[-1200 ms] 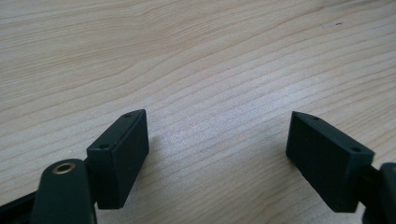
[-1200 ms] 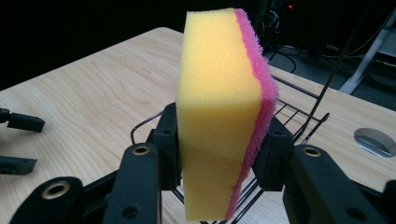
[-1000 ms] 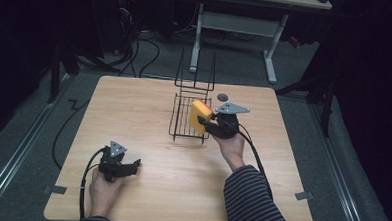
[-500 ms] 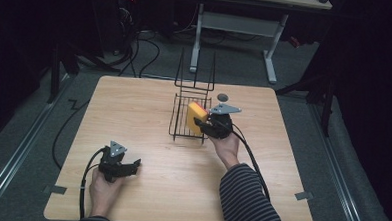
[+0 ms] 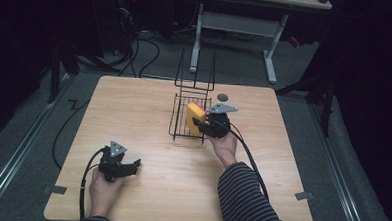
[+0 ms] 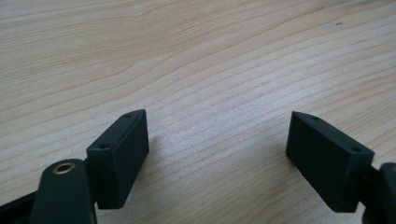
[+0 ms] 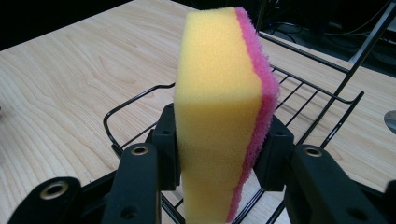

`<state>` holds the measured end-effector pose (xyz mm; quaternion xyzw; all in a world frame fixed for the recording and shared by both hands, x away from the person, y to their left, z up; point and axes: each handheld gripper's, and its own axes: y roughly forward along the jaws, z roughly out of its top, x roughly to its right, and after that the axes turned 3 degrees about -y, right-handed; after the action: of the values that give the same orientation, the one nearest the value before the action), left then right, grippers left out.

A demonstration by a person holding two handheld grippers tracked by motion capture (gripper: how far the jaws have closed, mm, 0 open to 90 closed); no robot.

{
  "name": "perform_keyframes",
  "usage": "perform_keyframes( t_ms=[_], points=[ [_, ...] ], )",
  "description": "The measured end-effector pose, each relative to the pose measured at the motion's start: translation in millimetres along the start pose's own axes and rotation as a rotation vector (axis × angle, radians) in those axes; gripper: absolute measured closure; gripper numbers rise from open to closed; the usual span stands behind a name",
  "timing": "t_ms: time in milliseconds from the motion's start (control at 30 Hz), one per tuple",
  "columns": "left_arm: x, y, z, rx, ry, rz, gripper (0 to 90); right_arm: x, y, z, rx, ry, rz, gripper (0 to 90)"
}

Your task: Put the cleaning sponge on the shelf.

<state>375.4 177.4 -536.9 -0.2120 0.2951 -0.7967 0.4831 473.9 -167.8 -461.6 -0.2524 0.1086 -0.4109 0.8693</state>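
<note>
While the left gripper rests low on the near left part of the wooden table, its two black jaws stand wide apart with nothing between them. In the left gripper view, bare wood shows in the gap. It is well apart from the work.

Going right, the black wire basket stands near the middle of the table, a bit to the far side. Its tall wire back rises at the far end. Its low tray part lies toward the near side.

Right at the basket's right edge is the yellow and pink sponge. The right gripper has it squeezed tight between its jaws. In the right gripper view the sponge stands up on its thin edge, its long side pointing up, yellow on the left and pink on the right. The basket's wires lie just past the sponge and below it.

So the basket lies just left of the right gripper, and the sponge hangs at the right rim. I think the next move is a short push left and down, so the sponge goes inside the tray. The right hand is much nearer, so this job is for it. I cannot tell whether the sponge touches the wires yet.

A small grey disc lies on the table just beyond the right gripper.
</note>
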Motion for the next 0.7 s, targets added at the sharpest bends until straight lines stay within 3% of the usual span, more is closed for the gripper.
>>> perform_keyframes(
  t_ms=[600,700],
  points=[
    [0.0,0.0,0.0,0.0,0.0,0.0,21.7,0.4,2.1,-1.5,-0.019,0.014,0.006,57.4],
    [0.0,0.0,0.0,0.0,0.0,0.0,21.8,0.5,2.1,-1.4,-0.023,0.012,0.0,52.7]
  ],
)
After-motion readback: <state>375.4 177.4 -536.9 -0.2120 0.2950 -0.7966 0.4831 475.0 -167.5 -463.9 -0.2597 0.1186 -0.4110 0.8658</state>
